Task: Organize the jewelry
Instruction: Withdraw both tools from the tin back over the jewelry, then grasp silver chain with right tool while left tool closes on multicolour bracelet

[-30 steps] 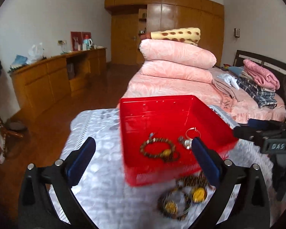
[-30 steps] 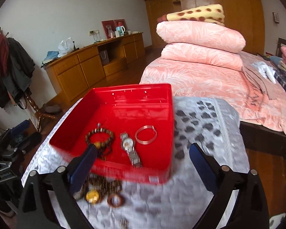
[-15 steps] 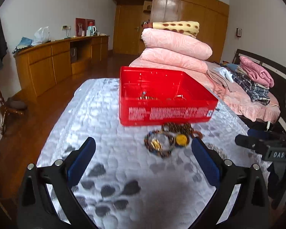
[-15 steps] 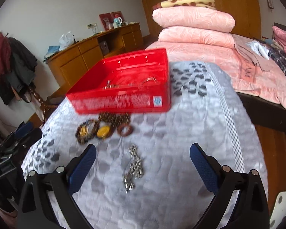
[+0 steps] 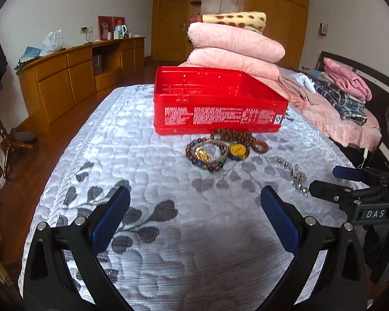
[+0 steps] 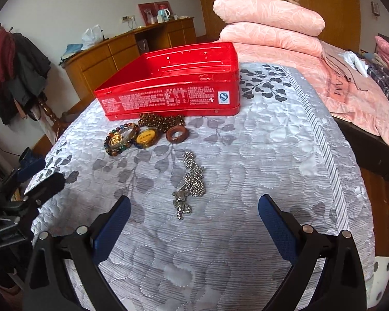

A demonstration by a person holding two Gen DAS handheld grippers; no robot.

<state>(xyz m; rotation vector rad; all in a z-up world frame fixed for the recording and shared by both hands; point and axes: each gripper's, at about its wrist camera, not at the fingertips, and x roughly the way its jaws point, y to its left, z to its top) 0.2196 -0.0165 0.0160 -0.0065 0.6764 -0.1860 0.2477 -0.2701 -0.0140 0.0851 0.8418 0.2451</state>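
L gripper (image 5: pixel 194 207) hangs low over the quilted cloth (image 5: pixel 168 246), pointed level toward the far end, fingers spread wide, nothing between them. R gripper (image 6: pixel 194 211) is posed the same, tilted a bit downward, fingers also wide apart and empty. In the L view the R gripper shows off to the right of the fingers; in the R view the L one sits off to the left, both clear of the jewelry.

Red tin (image 5: pixel 217 103) stands straight ahead of the L fingers, well beyond the tips, open-topped, printed side wall facing the cams; contents can't be seen from this angle. In the R view it's ahead and to the left.

Jewelry on the cloth, just this side of the tin: dark bead strand (image 6: pixel 160 121) touching or nearly touching the tin's base; multicolour bead bracelet (image 6: pixel 119 140) w/ a gold piece inside its loop; yellow round pendant (image 6: pixel 145 138) beside it; brown wooden ring (image 6: pixel 177 134) on the right of the cluster. All bunched together, ahead of the L fingers.

Silver chain necklace (image 6: pixel 192 181) w/ a small metal charm lies apart from the cluster, just ahead of the R fingertips, between them and slightly left of centre. Nothing blocks it.

Beyond the tin: stacked pink quilts (image 5: pixel 233 49), wooden cabinets (image 5: pixel 72 77) to the left.
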